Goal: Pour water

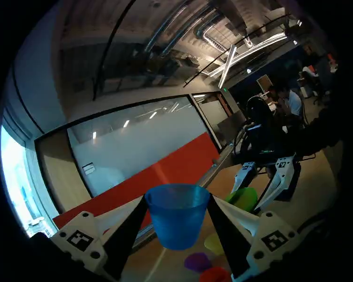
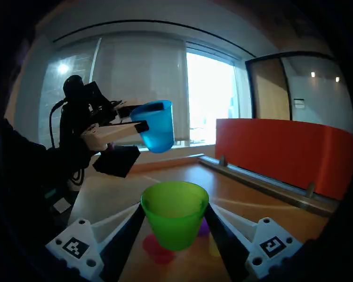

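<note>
Right gripper view: blue cup (image 2: 154, 126) beyond green cup (image 2: 175, 214), perhaps coasters (image 2: 156, 248) below.

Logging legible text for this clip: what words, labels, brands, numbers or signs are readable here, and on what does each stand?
None: no text is readable in either view.
Too small and blurred to read: white placard on the far wall.
Black-and-white patterns only, no letters or digits: marker squares on the jaws.
Plain, no print visible: blue cup and green cup.
</note>
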Motion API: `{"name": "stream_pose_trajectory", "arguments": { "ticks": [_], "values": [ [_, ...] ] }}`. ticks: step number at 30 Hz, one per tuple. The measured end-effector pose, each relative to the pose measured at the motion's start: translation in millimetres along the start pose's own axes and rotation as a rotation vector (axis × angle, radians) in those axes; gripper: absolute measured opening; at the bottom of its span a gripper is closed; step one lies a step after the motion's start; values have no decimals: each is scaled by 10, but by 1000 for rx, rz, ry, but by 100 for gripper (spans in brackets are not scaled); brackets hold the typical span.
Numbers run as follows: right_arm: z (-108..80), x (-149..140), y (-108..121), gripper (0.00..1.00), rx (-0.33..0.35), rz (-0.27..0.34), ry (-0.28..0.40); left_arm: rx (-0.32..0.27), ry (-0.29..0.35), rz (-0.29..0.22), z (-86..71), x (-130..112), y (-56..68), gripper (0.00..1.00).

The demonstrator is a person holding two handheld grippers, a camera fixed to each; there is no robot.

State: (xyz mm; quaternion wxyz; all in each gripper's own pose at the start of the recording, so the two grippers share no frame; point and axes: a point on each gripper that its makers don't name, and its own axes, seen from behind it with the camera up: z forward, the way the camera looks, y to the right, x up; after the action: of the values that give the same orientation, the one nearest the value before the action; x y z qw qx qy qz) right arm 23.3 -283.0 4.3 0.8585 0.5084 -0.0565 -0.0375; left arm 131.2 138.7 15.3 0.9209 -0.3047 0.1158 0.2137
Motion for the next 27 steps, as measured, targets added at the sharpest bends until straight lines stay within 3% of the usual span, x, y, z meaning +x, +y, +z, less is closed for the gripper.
{"name": "stream_pose_trajectory", "arguments": {
  "ticks": [27],
  "values": [
    [294, -33, -140, 90, 80, 2, -9, 40, -29, 209, 73, -6, -136, 88]
  ]
}}
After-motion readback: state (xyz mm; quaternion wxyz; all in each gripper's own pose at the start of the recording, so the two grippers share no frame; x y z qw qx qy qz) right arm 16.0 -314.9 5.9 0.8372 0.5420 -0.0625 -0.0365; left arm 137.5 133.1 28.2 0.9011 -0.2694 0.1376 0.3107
